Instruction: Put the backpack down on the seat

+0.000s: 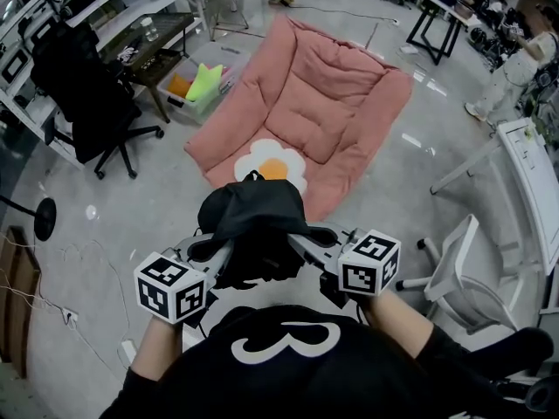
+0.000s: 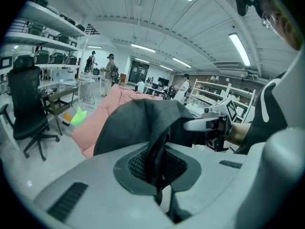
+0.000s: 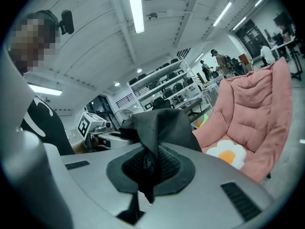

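Observation:
A black backpack (image 1: 255, 225) hangs in the air between both grippers, short of the pink cushioned seat (image 1: 310, 112). My left gripper (image 1: 220, 250) is shut on a fold of the backpack's black fabric (image 2: 155, 149), which bunches up between its jaws. On the other side, the right gripper (image 1: 304, 238) is likewise shut on the backpack (image 3: 152, 137). The seat carries a white and orange egg-shaped cushion (image 1: 271, 166) at its front edge, just ahead of the bag. That seat (image 3: 252, 118) also stands to the right in the right gripper view.
A black office chair (image 1: 87, 103) stands at the left by a desk. A plastic bin with orange and green items (image 1: 196, 84) sits beside the seat. A white chair (image 1: 463, 278) is at the right, and cables (image 1: 79, 269) run over the floor at the left.

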The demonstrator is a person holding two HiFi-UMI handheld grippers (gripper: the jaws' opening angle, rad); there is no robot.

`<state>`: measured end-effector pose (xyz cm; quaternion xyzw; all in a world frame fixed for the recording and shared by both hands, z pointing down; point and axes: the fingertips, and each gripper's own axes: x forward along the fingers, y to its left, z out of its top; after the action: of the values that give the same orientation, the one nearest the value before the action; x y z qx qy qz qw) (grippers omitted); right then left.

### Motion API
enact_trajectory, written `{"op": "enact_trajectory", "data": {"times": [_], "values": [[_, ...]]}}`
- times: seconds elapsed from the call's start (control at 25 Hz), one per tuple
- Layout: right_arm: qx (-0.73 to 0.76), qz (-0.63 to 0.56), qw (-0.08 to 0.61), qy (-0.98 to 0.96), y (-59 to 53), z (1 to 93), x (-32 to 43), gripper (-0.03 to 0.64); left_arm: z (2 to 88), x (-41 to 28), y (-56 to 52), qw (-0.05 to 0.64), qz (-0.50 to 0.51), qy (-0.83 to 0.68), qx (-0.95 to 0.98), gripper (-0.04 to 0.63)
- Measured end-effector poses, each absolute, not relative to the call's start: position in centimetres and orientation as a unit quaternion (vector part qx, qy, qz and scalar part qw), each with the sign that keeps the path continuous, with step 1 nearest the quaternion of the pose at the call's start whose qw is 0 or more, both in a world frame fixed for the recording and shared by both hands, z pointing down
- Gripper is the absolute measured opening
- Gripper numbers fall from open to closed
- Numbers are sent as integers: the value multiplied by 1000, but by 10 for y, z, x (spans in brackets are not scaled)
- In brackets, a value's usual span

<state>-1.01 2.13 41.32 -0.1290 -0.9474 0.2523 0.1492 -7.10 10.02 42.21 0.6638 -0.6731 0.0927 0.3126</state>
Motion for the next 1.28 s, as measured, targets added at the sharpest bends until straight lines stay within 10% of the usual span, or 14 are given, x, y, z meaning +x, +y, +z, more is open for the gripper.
{"op": "enact_trajectory", "data": {"times": [1.28], "values": [[201, 225, 98, -948, -275, 395, -179, 12, 411, -273, -233, 276, 135, -478, 823, 12]]}}
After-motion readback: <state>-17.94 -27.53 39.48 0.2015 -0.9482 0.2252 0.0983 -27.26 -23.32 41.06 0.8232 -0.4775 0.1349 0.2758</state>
